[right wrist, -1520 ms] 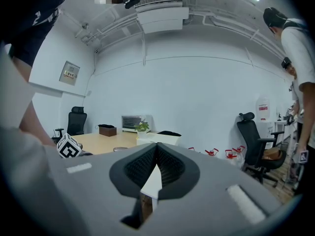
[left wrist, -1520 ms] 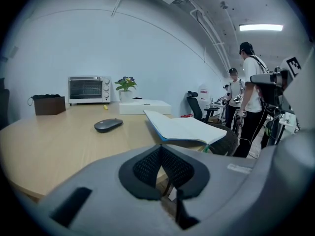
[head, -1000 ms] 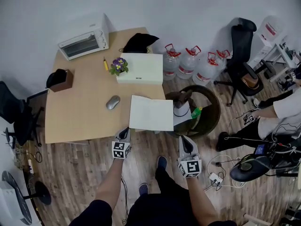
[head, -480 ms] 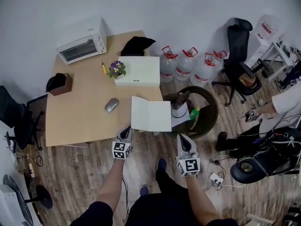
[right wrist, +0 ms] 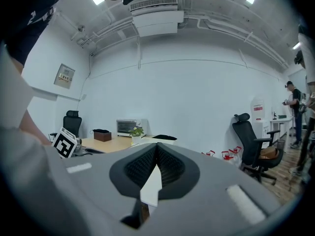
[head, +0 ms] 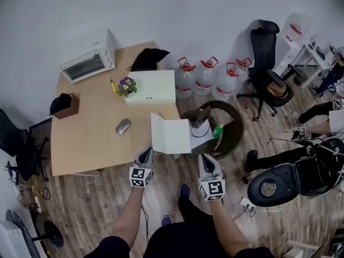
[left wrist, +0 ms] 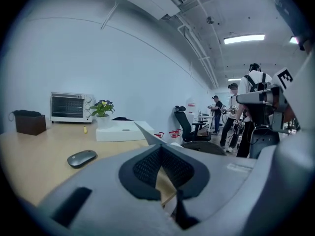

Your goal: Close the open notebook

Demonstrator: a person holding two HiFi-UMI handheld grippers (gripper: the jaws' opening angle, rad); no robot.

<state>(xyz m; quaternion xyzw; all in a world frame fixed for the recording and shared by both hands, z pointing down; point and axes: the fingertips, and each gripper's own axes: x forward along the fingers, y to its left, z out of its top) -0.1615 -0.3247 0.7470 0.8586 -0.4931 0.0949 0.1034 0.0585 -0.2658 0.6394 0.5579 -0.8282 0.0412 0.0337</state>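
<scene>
The open notebook lies with white pages up at the front right corner of the wooden table, overhanging the edge. In the left gripper view its near leaf rises at a slant. My left gripper is shut and points at the notebook's lower left corner, close beside it. My right gripper is shut too, just off the lower right corner and past the table edge. A sliver of white page shows in line with the right jaws. I cannot see contact with either gripper.
A grey mouse lies left of the notebook. Behind are a white box, a potted flower and a toaster oven. A round dark tub stands right of the table, with water jugs and an office chair beyond.
The notebook looks narrower than a second ago, its left leaf more upright. Both grippers keep their places at its front corners while the head view has shifted.
</scene>
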